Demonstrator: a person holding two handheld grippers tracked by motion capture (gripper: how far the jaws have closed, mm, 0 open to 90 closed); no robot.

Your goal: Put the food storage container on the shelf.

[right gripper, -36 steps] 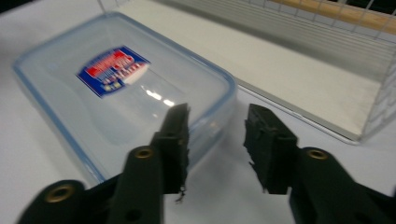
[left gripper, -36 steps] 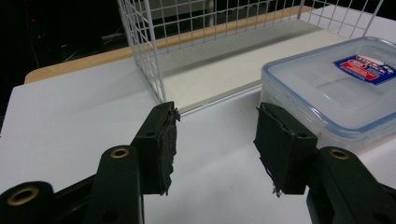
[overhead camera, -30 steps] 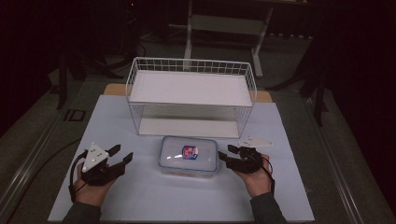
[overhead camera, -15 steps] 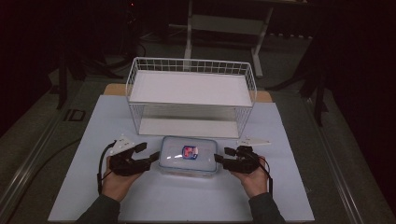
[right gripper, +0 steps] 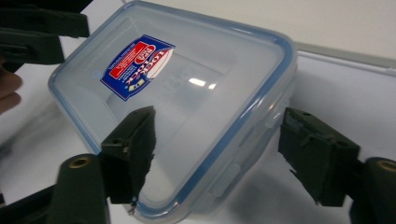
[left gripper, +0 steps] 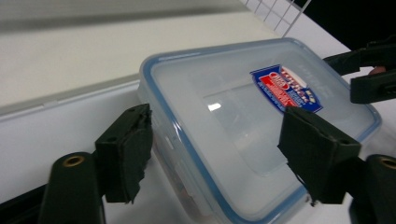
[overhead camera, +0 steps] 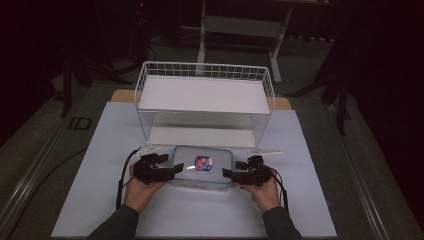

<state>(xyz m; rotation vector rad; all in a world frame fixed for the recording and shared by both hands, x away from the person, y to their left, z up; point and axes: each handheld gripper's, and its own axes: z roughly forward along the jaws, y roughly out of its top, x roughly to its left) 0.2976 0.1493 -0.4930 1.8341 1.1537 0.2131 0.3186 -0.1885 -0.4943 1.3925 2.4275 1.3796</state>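
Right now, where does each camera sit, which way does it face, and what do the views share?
High view: above the person's side, facing forward and down at the wire shelf; forearms, left gripper, right gripper.
Left gripper view: along its open jaws at the container.
Right gripper view: along its open jaws, opposite end.
Shared: container, its label.

A lidded container [overhead camera: 202, 166] lies before the wire rack [overhead camera: 205, 102], apparently just apart.

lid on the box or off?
On. The lid with its blue seal sits flat on the box, sticker on top. Whether its side clips are latched, cannot tell.
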